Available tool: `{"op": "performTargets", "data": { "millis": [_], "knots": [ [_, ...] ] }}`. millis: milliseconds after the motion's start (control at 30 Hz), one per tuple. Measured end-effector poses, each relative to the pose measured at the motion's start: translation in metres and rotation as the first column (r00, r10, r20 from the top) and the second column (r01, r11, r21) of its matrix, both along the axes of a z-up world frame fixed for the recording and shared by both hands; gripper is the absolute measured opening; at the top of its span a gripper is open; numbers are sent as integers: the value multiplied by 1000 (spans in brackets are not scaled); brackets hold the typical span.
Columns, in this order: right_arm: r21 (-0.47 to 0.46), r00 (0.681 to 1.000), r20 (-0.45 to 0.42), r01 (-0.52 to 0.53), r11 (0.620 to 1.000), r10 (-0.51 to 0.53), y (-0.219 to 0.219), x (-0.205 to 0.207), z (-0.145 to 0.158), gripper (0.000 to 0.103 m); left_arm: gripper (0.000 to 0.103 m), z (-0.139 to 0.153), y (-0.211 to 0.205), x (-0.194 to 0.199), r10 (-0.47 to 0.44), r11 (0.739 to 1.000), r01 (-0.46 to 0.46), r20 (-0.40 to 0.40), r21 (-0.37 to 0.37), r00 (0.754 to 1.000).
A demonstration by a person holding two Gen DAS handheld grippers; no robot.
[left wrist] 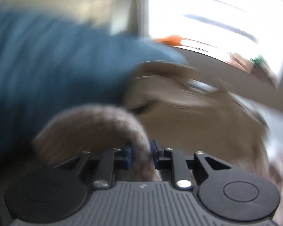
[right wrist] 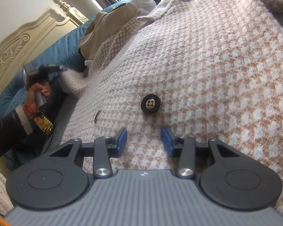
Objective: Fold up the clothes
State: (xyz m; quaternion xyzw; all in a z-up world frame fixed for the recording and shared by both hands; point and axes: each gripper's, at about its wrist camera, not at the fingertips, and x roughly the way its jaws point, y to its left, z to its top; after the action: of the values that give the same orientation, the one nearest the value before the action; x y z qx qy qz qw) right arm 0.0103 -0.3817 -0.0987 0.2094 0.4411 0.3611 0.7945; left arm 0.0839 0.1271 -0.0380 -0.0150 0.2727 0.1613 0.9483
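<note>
A pink-and-white checked knit garment [right wrist: 207, 66] lies spread over the bed and fills the right wrist view. A black button [right wrist: 151, 104] sits on it just ahead of my right gripper [right wrist: 144, 139], which is open above the knit, its blue pads apart. The left wrist view is badly blurred. There my left gripper [left wrist: 141, 150] is shut on a looped fold of the knit garment [left wrist: 103, 124] that passes between its blue pads. In the right wrist view the left gripper [right wrist: 56, 69], held by a hand [right wrist: 37, 92], grips the garment's left edge.
A blue quilt [right wrist: 62, 45] lies along the carved cream headboard [right wrist: 18, 43]. A beige garment [right wrist: 107, 24] is heaped at the far end of the knit. A second dark button [right wrist: 97, 115] shows at the knit's left edge. A bright window [left wrist: 217, 9] is beyond.
</note>
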Motion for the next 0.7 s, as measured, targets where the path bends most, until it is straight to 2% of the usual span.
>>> {"op": "performTargets", "data": {
  "millis": [67, 100, 200, 267, 400, 467, 567, 633, 667, 700],
  "knots": [
    [0, 1000, 1, 1, 1000, -1, 0, 0, 0, 40, 43, -9, -40, 7, -170, 979, 176, -67, 99, 983],
    [2, 1000, 2, -1, 1000, 1, 0, 0, -1, 40, 45, -15, -58, 8, -239, 960, 251, -102, 124, 966],
    [16, 1000, 0, -2, 1000, 2, -2, 1, -2, 40, 50, -30, -90, -5, -375, 908, 395, -147, 140, 915],
    [20, 1000, 0, -1, 1000, 1, -3, 1, -3, 40, 57, -37, -102, -13, -409, 887, 433, -163, 160, 898],
    [23, 1000, 3, -5, 1000, 5, -3, 1, -3, 40, 58, -36, -81, -31, -414, 879, 447, -198, 167, 888],
    [27, 1000, 4, -7, 1000, 7, -4, 1, -4, 40, 58, -29, -67, -43, -407, 868, 448, -213, 212, 888],
    [33, 1000, 9, -10, 999, 10, -4, 1, -5, 40, 62, -28, -40, -54, -328, 866, 398, -256, 303, 909],
    [35, 1000, 9, -10, 999, 10, -4, 2, -5, 40, 67, -32, -11, -53, -238, 901, 315, -267, 299, 934],
    [36, 1000, 8, -10, 999, 9, -4, 2, -5, 40, 73, -34, 4, -49, -189, 925, 260, -259, 278, 947],
    [36, 1000, 8, -9, 999, 8, -4, 2, -5, 40, 74, -38, 21, -44, -139, 949, 199, -243, 244, 960]
  ]
}}
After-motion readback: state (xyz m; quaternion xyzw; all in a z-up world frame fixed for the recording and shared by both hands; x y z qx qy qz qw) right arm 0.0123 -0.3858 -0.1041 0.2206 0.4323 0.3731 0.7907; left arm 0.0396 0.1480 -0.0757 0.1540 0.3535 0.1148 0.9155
